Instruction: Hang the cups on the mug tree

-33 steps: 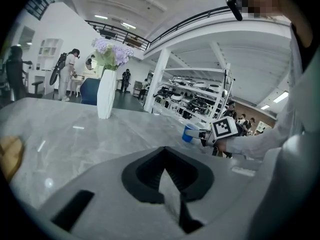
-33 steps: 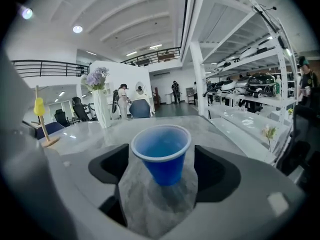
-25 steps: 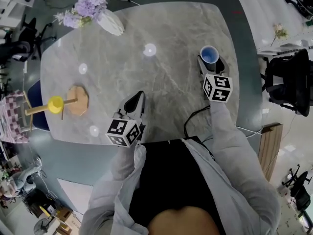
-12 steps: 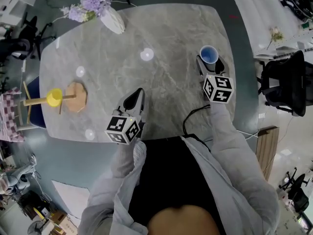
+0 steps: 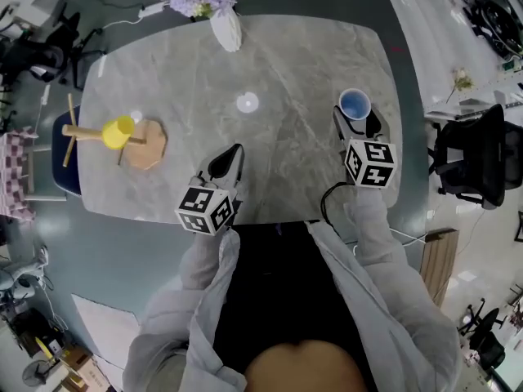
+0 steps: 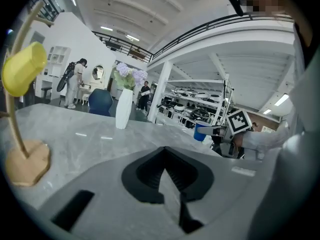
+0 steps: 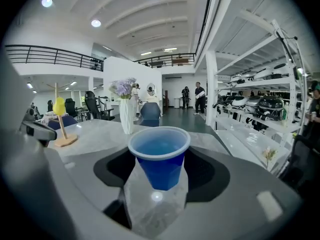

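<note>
A blue plastic cup (image 5: 355,102) sits upright between the jaws of my right gripper (image 5: 354,121), near the table's right edge. In the right gripper view the blue cup (image 7: 160,161) hangs above the tabletop with my right gripper (image 7: 159,189) shut on it. The wooden mug tree (image 5: 145,144) stands at the table's left side with a yellow cup (image 5: 119,131) hung on it. My left gripper (image 5: 231,155) hovers near the table's front edge, shut and empty. In the left gripper view the mug tree (image 6: 27,161), the yellow cup (image 6: 22,69) and my left gripper (image 6: 167,184) show.
A white vase of purple flowers (image 5: 225,27) stands at the table's far edge. A black office chair (image 5: 470,158) is to the right of the grey marble table (image 5: 270,64), and a blue chair (image 5: 68,166) to its left. A black cable (image 5: 331,198) trails over the front edge.
The head view has swung, so the table and mug tree sit further right and higher. My right gripper has risen slightly with the blue cup. My left gripper has shifted a little.
</note>
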The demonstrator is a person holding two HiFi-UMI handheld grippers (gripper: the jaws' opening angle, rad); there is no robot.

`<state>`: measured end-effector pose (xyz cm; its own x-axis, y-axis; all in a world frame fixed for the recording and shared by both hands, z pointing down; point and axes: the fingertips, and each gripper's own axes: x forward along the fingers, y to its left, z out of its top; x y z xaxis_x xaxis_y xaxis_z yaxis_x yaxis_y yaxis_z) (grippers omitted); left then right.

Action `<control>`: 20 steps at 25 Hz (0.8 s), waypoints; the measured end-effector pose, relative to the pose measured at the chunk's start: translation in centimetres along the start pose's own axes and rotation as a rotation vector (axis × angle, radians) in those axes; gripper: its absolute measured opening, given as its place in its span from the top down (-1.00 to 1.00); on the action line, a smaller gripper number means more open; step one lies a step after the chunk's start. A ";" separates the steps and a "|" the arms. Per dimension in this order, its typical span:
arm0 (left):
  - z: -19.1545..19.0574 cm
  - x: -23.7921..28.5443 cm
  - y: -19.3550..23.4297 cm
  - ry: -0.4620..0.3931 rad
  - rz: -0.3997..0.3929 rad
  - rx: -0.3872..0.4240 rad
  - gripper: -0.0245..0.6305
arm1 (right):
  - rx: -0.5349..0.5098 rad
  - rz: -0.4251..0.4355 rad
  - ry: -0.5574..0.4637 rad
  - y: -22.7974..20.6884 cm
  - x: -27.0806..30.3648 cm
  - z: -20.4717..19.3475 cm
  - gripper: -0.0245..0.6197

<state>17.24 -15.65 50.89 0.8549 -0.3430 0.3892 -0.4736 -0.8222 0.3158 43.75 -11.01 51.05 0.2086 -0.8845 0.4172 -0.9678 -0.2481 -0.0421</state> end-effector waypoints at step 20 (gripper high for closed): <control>0.8 -16.0 12.1 -0.113 0.240 -0.072 0.92 | -0.102 0.327 0.021 23.7 2.0 3.9 -0.05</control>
<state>-2.03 -20.50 47.76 0.7326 -0.5762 0.3624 -0.6760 -0.6783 0.2880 21.76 -20.20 47.29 -0.1169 -0.9021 0.4154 -0.9923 0.0889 -0.0862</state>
